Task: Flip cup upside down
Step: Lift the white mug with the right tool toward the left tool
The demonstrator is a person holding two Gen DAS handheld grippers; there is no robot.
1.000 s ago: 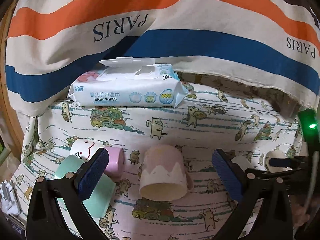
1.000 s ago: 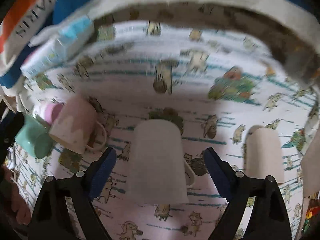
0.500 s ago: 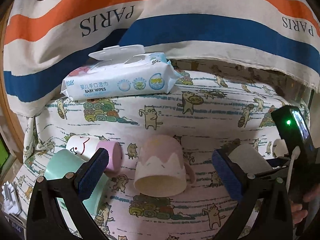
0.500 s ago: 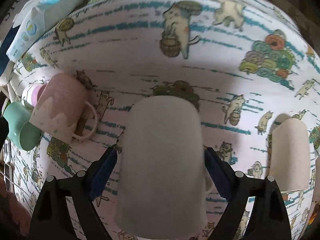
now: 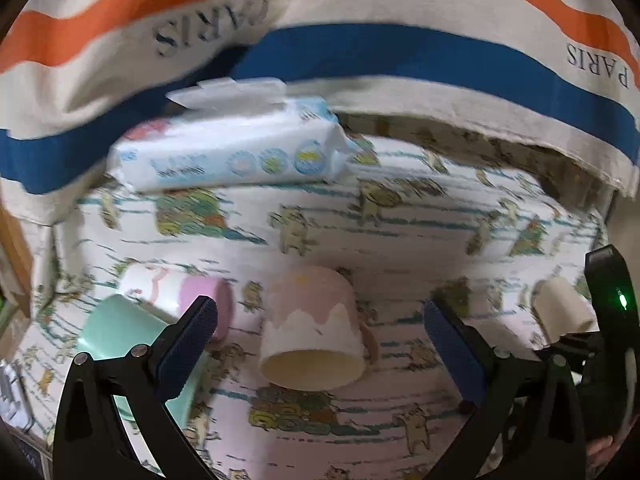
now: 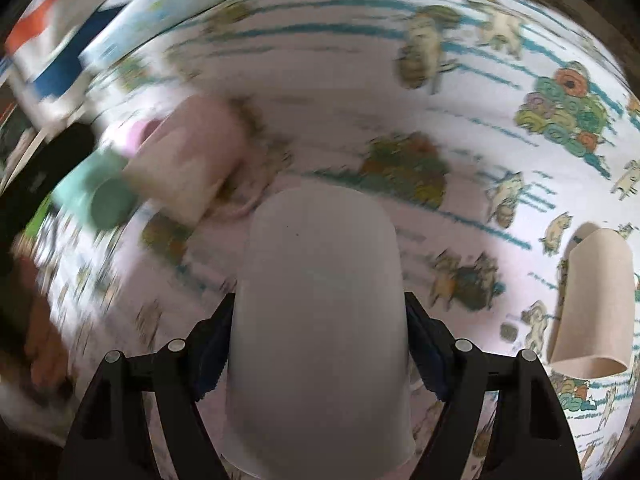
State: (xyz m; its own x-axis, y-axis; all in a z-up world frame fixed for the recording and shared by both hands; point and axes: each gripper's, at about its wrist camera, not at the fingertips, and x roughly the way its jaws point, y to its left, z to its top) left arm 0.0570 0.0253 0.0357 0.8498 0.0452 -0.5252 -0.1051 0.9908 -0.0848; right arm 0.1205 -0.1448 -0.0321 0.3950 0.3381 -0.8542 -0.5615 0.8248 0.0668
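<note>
In the right wrist view my right gripper [image 6: 318, 340] is shut on a white cup [image 6: 320, 320], its pads pressed on both sides; the cup's closed base points away from the camera. In the left wrist view my left gripper [image 5: 320, 340] is open and empty, with a pink and cream cup [image 5: 312, 332] lying on its side between and beyond the fingers, mouth toward the camera. The right gripper's body with a green light [image 5: 612, 344] shows at the right edge of that view.
A mint cup [image 5: 120, 332] and a white and pink cup [image 5: 176, 292] lie at the left. A beige cup [image 6: 592, 300] lies at the right. A baby wipes pack [image 5: 232, 152] sits at the back against striped fabric [image 5: 360, 52]. A cat-print cloth [image 5: 400, 220] covers the surface.
My right gripper has closed on the white cup and the view is swinging. My left gripper has shifted slightly and stayed open.
</note>
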